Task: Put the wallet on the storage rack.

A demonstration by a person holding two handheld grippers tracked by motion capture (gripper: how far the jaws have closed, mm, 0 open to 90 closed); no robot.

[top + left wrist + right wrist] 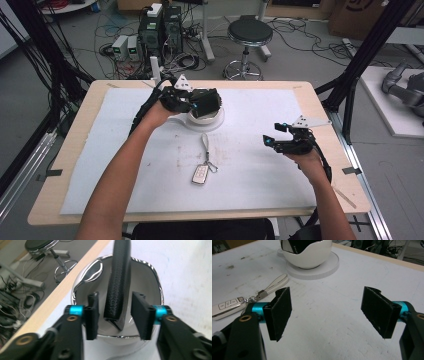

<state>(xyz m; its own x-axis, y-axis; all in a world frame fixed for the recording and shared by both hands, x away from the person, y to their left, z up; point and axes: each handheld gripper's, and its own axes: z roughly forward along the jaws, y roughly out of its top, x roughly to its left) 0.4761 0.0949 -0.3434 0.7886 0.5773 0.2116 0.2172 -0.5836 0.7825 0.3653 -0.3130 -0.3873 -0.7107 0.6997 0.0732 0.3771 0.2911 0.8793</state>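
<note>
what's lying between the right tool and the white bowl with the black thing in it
Mostly bare white table cover; in the right gripper view, the white car key fob with its strap lies off to one side of the right tool, short of the white bowl.

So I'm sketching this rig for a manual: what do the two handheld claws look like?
Both are black. The left claw and right claw each end in two flat black rectangular pads on bright blue collars, with brass-coloured pivot pins on the arms behind. In the high view each carries a grey three-cornered plate on top, and black cable trails back along the bare forearms. No sleeves show.
</note>
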